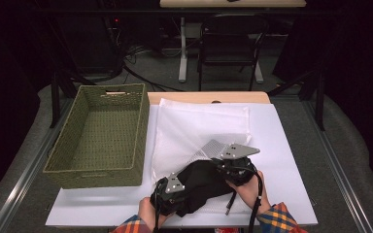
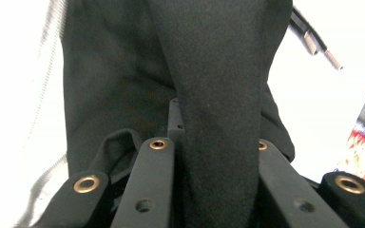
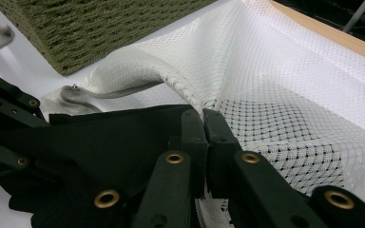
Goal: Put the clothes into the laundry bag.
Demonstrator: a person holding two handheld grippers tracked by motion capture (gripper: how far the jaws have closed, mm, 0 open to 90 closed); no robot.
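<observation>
Now left gripper (image 1: 175,187) is clamped on a fold of the black cloth (image 1: 199,184), at the near edge of the white-covered table (image 1: 281,145). Right gripper (image 3: 204,116) has jaws pinched tight on the rim of the white mesh bag (image 3: 290,95), lifting it over the cloth. The cloth sits partly under the mesh. Green woven basket (image 1: 102,136) stands just left of the bag.
</observation>
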